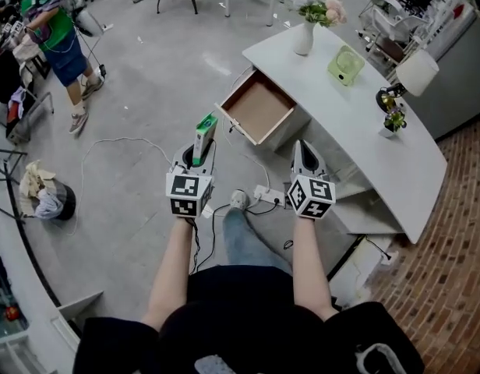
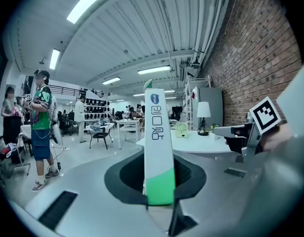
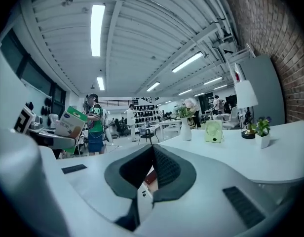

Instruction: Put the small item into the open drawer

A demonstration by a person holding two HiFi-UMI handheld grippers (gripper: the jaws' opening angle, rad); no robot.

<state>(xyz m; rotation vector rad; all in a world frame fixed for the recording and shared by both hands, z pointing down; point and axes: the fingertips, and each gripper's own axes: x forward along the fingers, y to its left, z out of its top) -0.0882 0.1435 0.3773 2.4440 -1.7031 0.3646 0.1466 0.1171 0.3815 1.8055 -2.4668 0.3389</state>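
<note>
A tall white and green box [image 1: 202,135] stands upright in my left gripper [image 1: 196,159], which is shut on the box's lower end. In the left gripper view the box [image 2: 158,147] rises from between the dark pads of the left gripper [image 2: 158,184]. The open wooden drawer [image 1: 259,106] juts out of the white desk [image 1: 357,139], just ahead and to the right of the box. My right gripper [image 1: 305,151] hovers beside the desk with its jaws together and nothing in them. The right gripper view shows the right gripper [image 3: 153,154] and the box [image 3: 70,123] at the left.
On the desk stand a vase of flowers [image 1: 305,31], a green fan [image 1: 345,65], a lamp [image 1: 410,75] and a small plant [image 1: 394,121]. A power strip [image 1: 267,195] and cables lie on the floor. A person [image 1: 57,41] stands far left.
</note>
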